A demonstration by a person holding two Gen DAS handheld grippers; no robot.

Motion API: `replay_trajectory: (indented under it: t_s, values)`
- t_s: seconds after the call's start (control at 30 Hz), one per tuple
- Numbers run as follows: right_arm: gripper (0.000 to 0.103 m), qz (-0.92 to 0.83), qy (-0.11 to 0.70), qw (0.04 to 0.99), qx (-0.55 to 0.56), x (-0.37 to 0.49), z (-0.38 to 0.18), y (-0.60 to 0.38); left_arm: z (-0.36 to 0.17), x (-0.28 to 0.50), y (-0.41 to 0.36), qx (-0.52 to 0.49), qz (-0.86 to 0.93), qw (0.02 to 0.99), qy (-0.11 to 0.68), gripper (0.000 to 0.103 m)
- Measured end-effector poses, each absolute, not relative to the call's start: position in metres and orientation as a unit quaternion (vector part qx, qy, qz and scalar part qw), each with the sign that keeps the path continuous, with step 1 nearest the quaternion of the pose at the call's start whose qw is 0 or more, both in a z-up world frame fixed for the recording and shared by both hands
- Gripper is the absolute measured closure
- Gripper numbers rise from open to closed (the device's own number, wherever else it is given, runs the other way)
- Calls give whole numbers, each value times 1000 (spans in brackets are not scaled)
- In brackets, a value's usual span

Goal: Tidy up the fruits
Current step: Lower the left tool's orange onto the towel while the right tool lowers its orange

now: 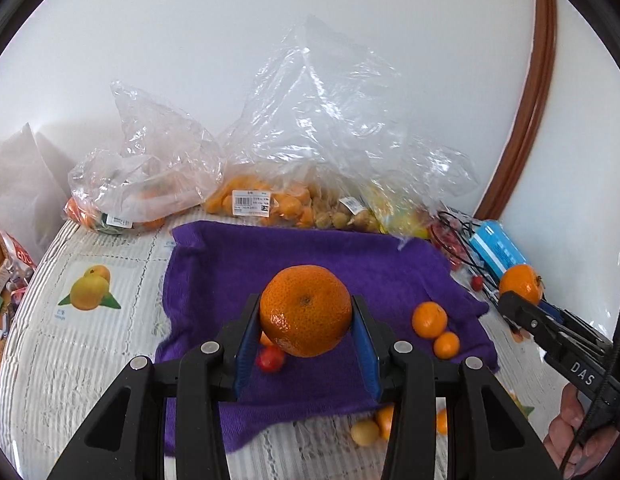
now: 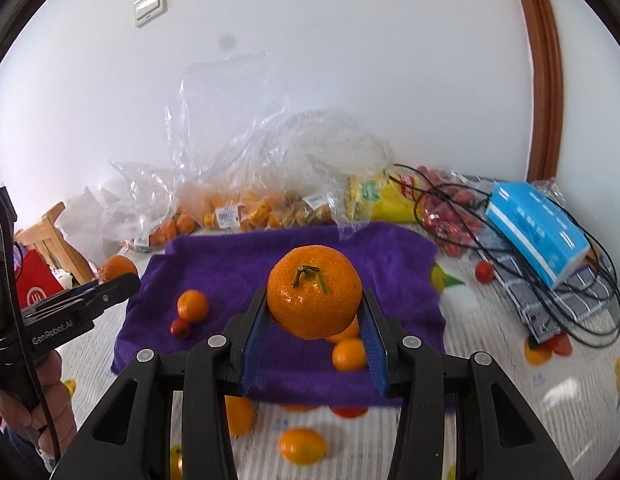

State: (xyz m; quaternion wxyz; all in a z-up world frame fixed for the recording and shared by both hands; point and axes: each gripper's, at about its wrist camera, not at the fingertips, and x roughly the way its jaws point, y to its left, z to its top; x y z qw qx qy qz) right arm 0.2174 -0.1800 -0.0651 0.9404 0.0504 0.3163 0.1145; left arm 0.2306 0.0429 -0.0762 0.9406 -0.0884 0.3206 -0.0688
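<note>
Overhead, left tongs [image 1: 306, 316] clamp tangerine [image 1: 306, 310], above purple towel [image 1: 230, 264]; edges uncrowded

The print on the bag labels [image 1: 250, 203] is too small to read. A red fruit [image 1: 270, 358] (kind unclear) sits half hidden behind the left hand-held gripper [image 1: 306, 330]. The frame edge crops the person's hand [image 1: 581, 436], and the small oranges [image 2: 240, 414] on the bench [image 2: 489, 384] are blurred.

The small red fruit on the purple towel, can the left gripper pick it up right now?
Probably not: the left gripper is already shut on a mandarin, so its jaws are full. The small red fruit lies uncovered on the purple towel just below.
</note>
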Motion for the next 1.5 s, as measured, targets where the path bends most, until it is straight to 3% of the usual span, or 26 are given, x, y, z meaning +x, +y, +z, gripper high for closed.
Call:
replay_trajectory:
  t_s: [0.27,0.57,1.5]
  values:
    - [59,136,299,943,49,244,-62,-173,-93,257,56,-99,-51,939,325,62]
    - [59,128,346,927,68,262,-101,-181,-119,264,57,-95,-44,930,351,62]
    - [59,149,385,911,16,265,-129,-151,-124,266,48,-96,-57,927,359,62]
